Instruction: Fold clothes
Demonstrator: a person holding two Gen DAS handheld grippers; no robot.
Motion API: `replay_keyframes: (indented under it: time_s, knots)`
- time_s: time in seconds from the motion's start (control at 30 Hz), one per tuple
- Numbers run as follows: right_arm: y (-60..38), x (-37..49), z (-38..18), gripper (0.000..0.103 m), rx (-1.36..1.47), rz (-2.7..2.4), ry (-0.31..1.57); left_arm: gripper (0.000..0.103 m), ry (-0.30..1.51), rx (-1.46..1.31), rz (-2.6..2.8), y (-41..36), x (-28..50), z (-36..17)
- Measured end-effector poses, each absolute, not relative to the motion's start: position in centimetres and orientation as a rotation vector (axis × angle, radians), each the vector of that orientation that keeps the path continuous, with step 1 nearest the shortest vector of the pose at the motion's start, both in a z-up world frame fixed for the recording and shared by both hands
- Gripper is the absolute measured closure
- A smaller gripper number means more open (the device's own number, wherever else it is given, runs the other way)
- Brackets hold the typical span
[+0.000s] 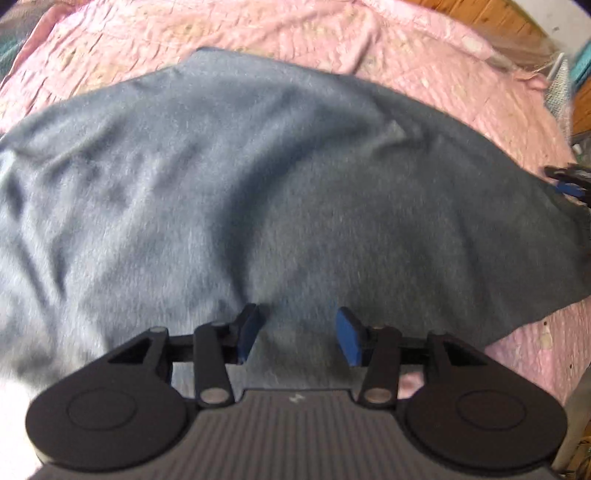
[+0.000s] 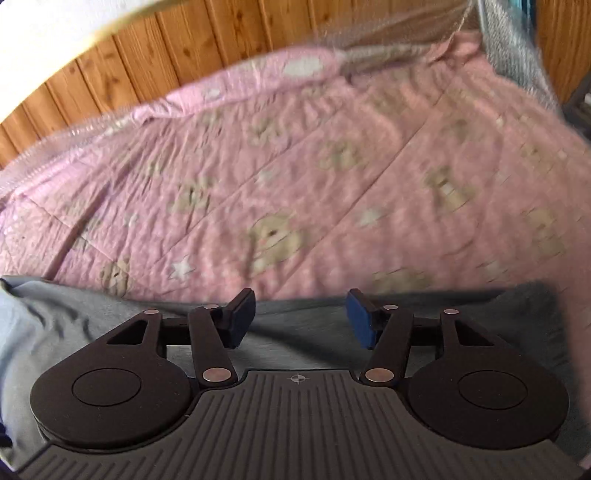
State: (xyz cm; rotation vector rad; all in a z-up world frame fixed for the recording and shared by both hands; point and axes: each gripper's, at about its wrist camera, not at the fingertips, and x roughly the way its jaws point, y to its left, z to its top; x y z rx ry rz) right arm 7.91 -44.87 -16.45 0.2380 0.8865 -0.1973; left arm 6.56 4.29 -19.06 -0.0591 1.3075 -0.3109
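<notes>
From the left wrist view, a grey garment (image 1: pixel 280 192) lies spread over a pink quilt (image 1: pixel 295 40) and fills most of the picture, with soft wrinkles running across its left part. The left gripper (image 1: pixel 299 334) is low over the near part of this cloth, its two blue pads (image 1: pixel 349 336) standing clearly apart with only grey fabric between them, and nothing is held. At the far right edge of the same view, another dark gripper with a blue pad, the right gripper (image 1: pixel 569 184), shows at the right border of the garment; it is small and I cannot tell from here how its fingers stand. Behind the quilt, in the top right corner, there is a wooden wall (image 1: pixel 491 18). From the right wrist view, the right gripper (image 2: pixel 301 319) is above the far edge of the grey garment (image 2: pixel 295 328), which lies under it and runs to the left and to the right. Its blue pads (image 2: pixel 362 321) are wide apart and grip nothing. Beyond the edge, the pink quilt (image 2: pixel 332 177), printed with bears and stars, stretches to the wall of wooden boards (image 2: pixel 155 55). This view is a little blurred.
</notes>
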Motion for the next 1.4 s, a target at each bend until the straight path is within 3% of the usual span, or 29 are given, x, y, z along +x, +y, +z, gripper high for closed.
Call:
replay_keyframes:
  time_s: [0.27, 0.37, 0.4, 0.47, 0.6, 0.67, 0.7, 0.83, 0.87, 0.93, 1.17, 1.4]
  knots:
    - [-55.7, 2.7, -17.1, 0.043, 0.202, -0.223, 0.929, 0.059, 1.223, -0.108, -0.350, -2.5, 9.9, -16.7]
    - [-59.0, 1.1, -17.1, 0.054, 0.215, -0.187, 0.937, 0.059, 1.169, -0.084, -0.357, -7.1, 13.0, -16.9]
    - [-59.5, 1.0, -17.0, 0.064, 0.239, -0.140, 0.933, 0.059, 1.152, -0.072, -0.358, -8.6, 14.0, -17.0]
    - [-59.9, 0.8, -16.7, 0.069, 0.254, -0.065, 0.929, 0.059, 1.136, -0.051, -0.343, -10.9, 15.6, -17.3]
    - [-61.9, 1.4, -17.1, 0.068, 0.330, 0.099, 0.966, 0.059, 1.144, -0.039, -0.276, -12.5, 17.3, -17.8]
    - [-63.4, 2.0, -17.7, 0.060, 0.411, 0.182, 0.989, 0.059, 1.145, -0.060, -0.253, -12.5, 17.7, -17.5]
    - [-64.1, 2.4, -18.2, 0.049, 0.459, 0.220, 0.999, 0.059, 1.144, -0.069, -0.249, -12.5, 17.8, -17.4]
    - [-66.1, 4.7, -20.9, 0.049, 0.697, 0.351, 1.001, 0.059, 1.131, -0.051, -0.222, -13.2, 19.4, -17.9]
    - [-66.7, 5.2, -21.7, 0.053, 0.784, 0.384, 1.006, 0.059, 1.131, -0.036, -0.206, -13.3, 19.7, -18.2]
    - [-67.4, 5.0, -22.7, 0.096, 0.891, 0.376, 0.982, 0.060, 1.152, -0.023, -0.151, -13.3, 20.2, -19.1]
    - [-68.9, -0.9, -23.4, 0.103, 1.068, 0.044, 0.763, 0.061, 1.139, 0.031, -0.110, -14.2, 20.2, -19.8]
    - [-66.9, -0.2, -23.2, 0.103, 0.916, -0.039, 0.800, 0.061, 1.137, 0.047, -0.085, -14.5, 20.4, -19.7]
